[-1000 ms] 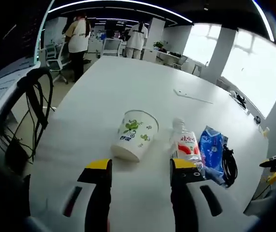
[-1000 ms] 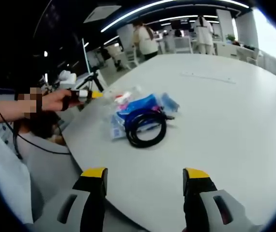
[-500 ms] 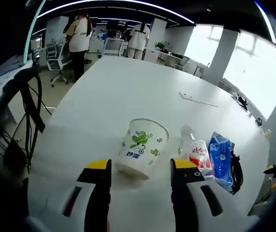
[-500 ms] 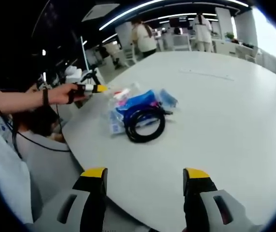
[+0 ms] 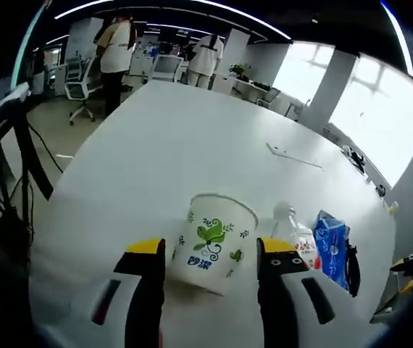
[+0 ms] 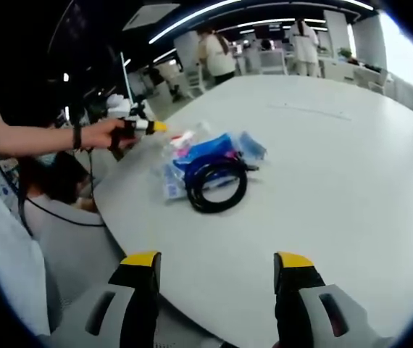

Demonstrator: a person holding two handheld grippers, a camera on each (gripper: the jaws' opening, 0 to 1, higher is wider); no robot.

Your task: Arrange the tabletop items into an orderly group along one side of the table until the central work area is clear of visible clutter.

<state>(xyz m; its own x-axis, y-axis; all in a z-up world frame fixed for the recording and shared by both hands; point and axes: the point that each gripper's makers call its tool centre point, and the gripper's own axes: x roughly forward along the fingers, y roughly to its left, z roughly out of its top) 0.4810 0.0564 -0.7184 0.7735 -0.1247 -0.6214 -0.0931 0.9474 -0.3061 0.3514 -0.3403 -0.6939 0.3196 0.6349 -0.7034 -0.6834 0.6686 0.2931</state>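
Note:
A white paper cup (image 5: 214,243) with green leaf print stands on the white table (image 5: 177,138), right between the yellow-tipped jaws of my left gripper (image 5: 214,252), which is open around it without closing. Beside the cup lie a clear plastic bottle (image 5: 298,235) with a red label, a blue packet (image 5: 331,241) and a black cable coil (image 5: 353,262). In the right gripper view the cable coil (image 6: 217,187) rests on the blue packet (image 6: 210,156) with the bottle (image 6: 181,141) behind. My right gripper (image 6: 217,262) is open, well short of that pile.
A person's hand holds the left gripper (image 6: 140,126) at the table's edge. A thin white strip (image 5: 293,154) lies farther across the table. People and office chairs (image 5: 83,80) stand beyond the far end. Cables hang off the left side.
The left gripper has moved forward up to the cup, which now sits between its jaws. The right gripper has held still.

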